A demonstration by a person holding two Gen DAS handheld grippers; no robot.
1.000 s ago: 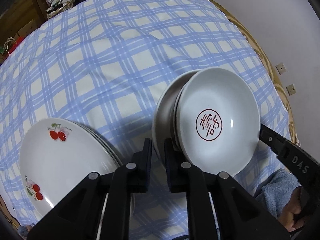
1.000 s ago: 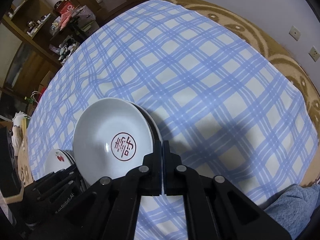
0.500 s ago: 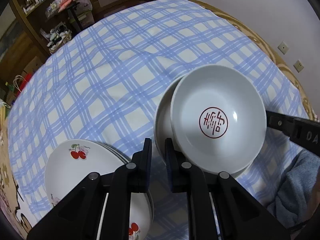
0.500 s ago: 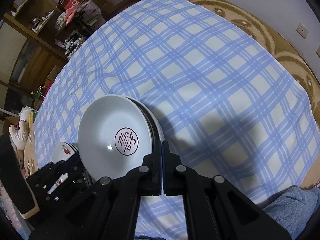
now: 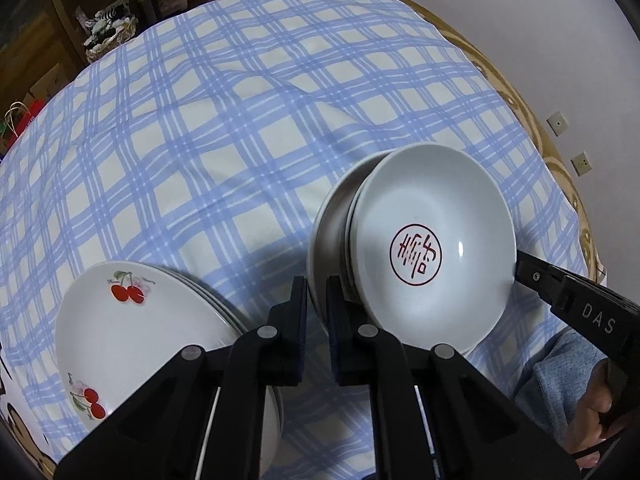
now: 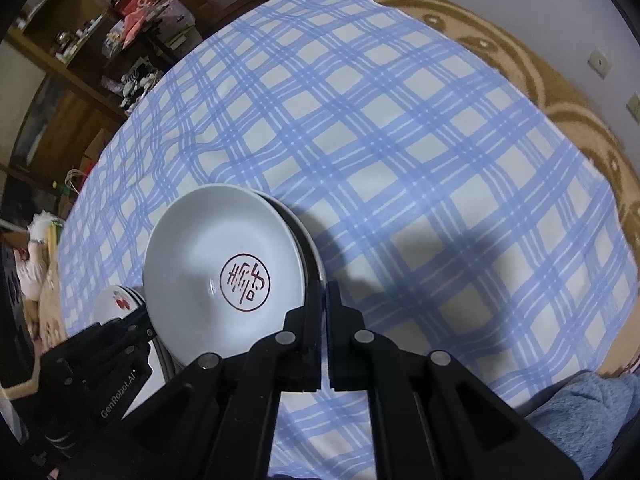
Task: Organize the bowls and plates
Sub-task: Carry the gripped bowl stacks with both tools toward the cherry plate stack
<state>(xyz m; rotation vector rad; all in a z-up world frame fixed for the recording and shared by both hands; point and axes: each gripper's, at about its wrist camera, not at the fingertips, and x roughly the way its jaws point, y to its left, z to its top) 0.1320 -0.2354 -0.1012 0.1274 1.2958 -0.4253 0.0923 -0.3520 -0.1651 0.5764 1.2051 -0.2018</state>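
A stack of white bowls (image 5: 432, 248), the top one marked with a red round emblem, hangs tilted over the checked tablecloth (image 5: 240, 140). My left gripper (image 5: 317, 296) has the near rim of the lowest bowl between its jaws, which are closing on it. My right gripper (image 6: 323, 296) is shut on the opposite rim of the bowl stack (image 6: 224, 264) and shows as a black tip (image 5: 520, 270) at the right in the left wrist view. A stack of cherry-printed plates (image 5: 140, 340) lies on the cloth to the left, beside the left gripper (image 6: 140, 328).
The blue-and-white cloth covers a round table whose patterned brown edge (image 6: 540, 80) runs along the right near a wall. Cluttered shelves (image 6: 100, 40) stand beyond the far left. A person's hand (image 5: 596, 412) and grey-blue sleeve (image 5: 560, 360) are at the lower right.
Both grippers keep their hold on the bowl stack. The left wrist view wobbled slightly, so the cherry plates shifted a little in the picture. The stack's place between the grippers is unchanged.
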